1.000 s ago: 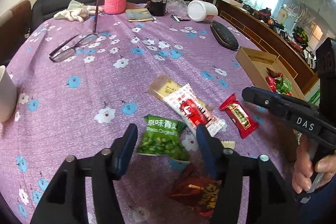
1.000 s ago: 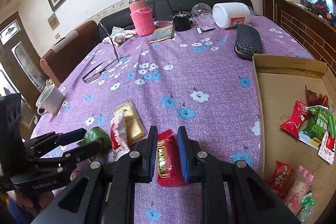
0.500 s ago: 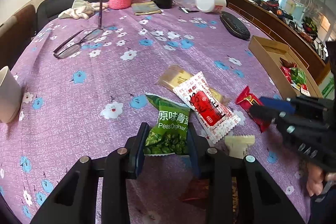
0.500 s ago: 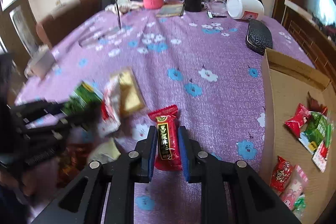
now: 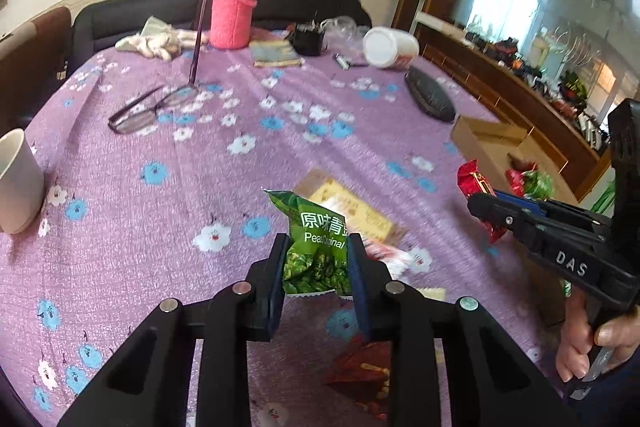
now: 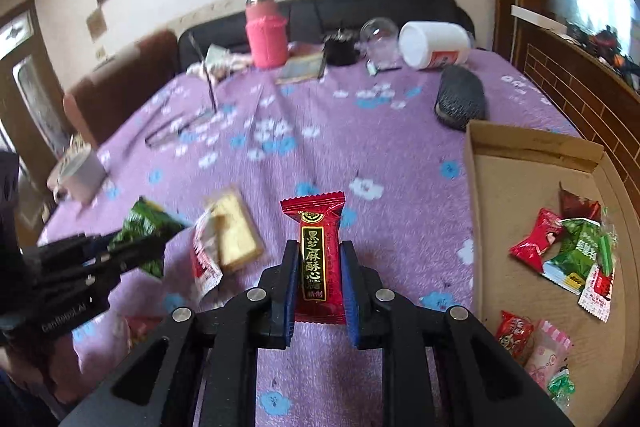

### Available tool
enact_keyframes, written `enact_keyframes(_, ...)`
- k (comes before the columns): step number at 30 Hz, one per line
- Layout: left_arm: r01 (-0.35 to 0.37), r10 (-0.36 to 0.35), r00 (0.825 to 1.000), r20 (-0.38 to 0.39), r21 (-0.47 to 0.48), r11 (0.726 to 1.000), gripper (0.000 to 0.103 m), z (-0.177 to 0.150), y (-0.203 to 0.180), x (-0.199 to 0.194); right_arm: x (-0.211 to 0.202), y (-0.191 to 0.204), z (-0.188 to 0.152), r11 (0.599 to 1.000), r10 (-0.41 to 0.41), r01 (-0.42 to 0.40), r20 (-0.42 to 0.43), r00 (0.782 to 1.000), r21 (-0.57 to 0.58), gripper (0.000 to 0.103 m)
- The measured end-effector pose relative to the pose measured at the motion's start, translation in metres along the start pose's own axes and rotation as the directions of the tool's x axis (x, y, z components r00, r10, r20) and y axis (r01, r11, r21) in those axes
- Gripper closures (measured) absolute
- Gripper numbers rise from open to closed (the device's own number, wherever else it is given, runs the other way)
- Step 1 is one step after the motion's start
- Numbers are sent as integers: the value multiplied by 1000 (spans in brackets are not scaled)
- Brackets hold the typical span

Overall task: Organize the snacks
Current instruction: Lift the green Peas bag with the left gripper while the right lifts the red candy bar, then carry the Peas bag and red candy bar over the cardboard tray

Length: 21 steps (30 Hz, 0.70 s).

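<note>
My left gripper (image 5: pixel 318 255) is shut on a green pea packet (image 5: pixel 316 239) and holds it above the purple flowered tablecloth (image 5: pixel 160 211). My right gripper (image 6: pixel 320 259) is shut on a red sesame candy bar (image 6: pixel 318 255), lifted off the cloth; it shows in the left wrist view (image 5: pixel 476 183) too. A yellow bar (image 6: pixel 234 235) and a red-and-white packet (image 6: pixel 204 263) lie on the cloth between the grippers. A cardboard box (image 6: pixel 500 195) at the right holds several snack packets (image 6: pixel 572 251). A dark red packet (image 5: pixel 364 375) lies under my left gripper.
A white cup (image 5: pixel 16 183) stands at the left edge. Glasses (image 5: pixel 148 107), a black case (image 5: pixel 430 99), a pink flask (image 5: pixel 232 15), a tipped white tub (image 5: pixel 390 47) and a rag (image 5: pixel 156 41) sit farther back. A wooden sideboard (image 5: pixel 520 107) runs along the right.
Both grippers closed on their packets and lifted them off the cloth. The green pea packet and the red candy bar now hang in the jaws above the table.
</note>
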<state>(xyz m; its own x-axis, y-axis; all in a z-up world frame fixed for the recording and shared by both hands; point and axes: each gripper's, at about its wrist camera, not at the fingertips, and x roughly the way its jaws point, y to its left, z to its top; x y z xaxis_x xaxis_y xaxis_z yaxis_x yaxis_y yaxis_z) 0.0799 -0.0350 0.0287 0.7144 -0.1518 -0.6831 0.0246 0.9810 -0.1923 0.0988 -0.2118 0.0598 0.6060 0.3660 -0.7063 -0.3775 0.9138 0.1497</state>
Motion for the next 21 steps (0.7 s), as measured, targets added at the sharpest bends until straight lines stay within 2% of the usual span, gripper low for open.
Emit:
enact_keyframes(5,-4,4,999,42,1,1000,76,2,-4,-6,-4,-8,4,999,8,-9,33,999,47,83)
enact_keyframes(12,-35,33,997,73,23,999,76,2,-11,-13,-8,-12,5,996,-52,47,76,996,70,83)
enact_keyframes(16,-42,38,994,102,38,998,76,1,-15,-21,-26,-16,4,991,-63,51,102,993,120,83)
enact_keyframes(21,-30,21,992,126,66,997,76,0,-23,-31,-56,-21,-18,987,-95,72,164,982,143,83)
